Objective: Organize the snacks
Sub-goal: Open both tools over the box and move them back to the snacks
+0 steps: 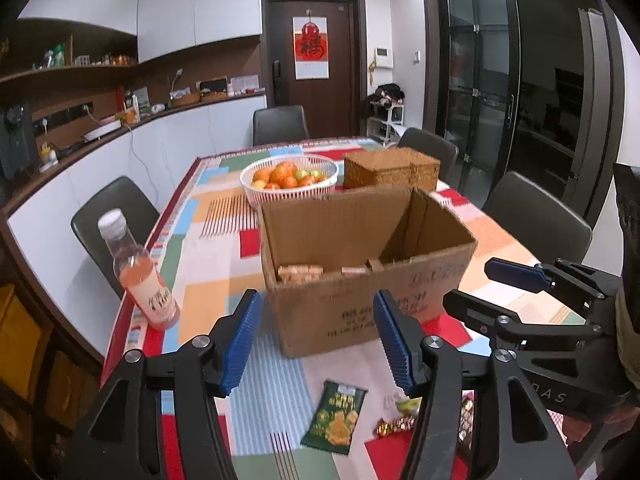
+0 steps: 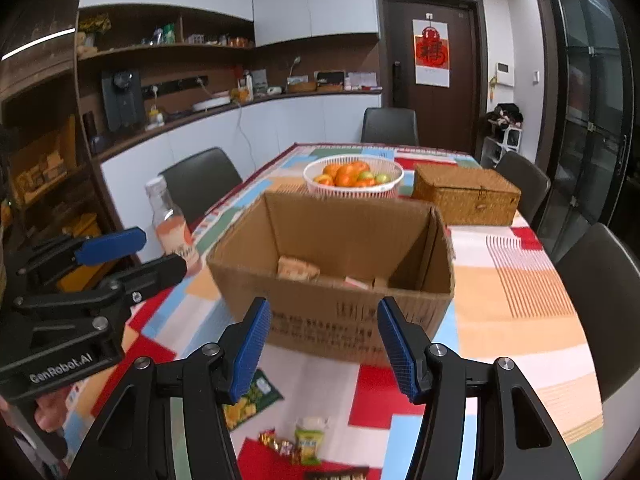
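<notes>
From the left wrist, the left claw (image 1: 316, 340) gapes empty – a green snack packet (image 1: 335, 418) and wrapped candies (image 1: 394, 426) lie just below it on the desk (image 1: 216, 256), the cardboard box (image 1: 360, 280) beyond.

From the right wrist, the right claw (image 2: 324, 348) also stands open, holding nothing – box ahead, pink drink bottle (image 2: 172, 224) far left.

We cannot read the print on the cardboard box (image 1: 360, 312), and its near wall hides most of the packets inside. The right claw (image 2: 323, 348) covers part of the green snack bag (image 2: 248, 400). The small sweets (image 2: 280, 446) blur together.
</notes>
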